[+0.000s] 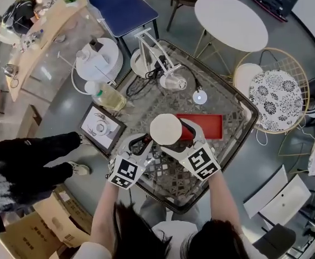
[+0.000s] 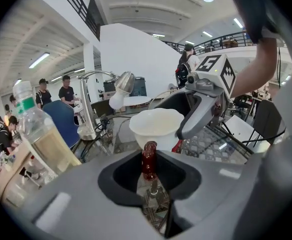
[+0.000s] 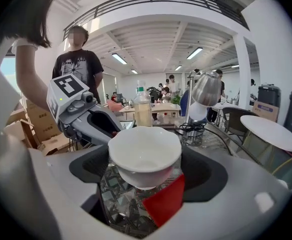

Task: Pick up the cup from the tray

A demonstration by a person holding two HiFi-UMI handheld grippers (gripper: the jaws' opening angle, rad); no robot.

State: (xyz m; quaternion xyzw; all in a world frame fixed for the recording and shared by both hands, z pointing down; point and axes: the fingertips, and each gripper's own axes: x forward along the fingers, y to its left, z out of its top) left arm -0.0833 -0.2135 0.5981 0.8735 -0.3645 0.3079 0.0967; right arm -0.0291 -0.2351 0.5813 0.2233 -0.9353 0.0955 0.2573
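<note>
The white cup (image 1: 165, 129) hangs in the air over the patterned glass table (image 1: 228, 108), with my right gripper (image 1: 182, 137) shut on its side. In the right gripper view the cup (image 3: 145, 154) fills the space between the jaws, empty and upright. The red tray (image 1: 207, 125) lies flat on the table just right of the cup, and the tray (image 3: 164, 206) shows below it. My left gripper (image 1: 142, 142) sits close to the left of the cup, its dark red fingertips (image 2: 149, 159) pressed together on nothing. From there the cup (image 2: 156, 126) is just ahead.
A bottle of yellowish liquid (image 1: 109, 96) and a desk lamp (image 1: 171, 81) with cables stand at the table's far side. A framed picture (image 1: 101, 127) lies at the left edge. Around the table are a round white table (image 1: 230, 20), a blue chair (image 1: 120, 4) and a person in black (image 1: 28, 158).
</note>
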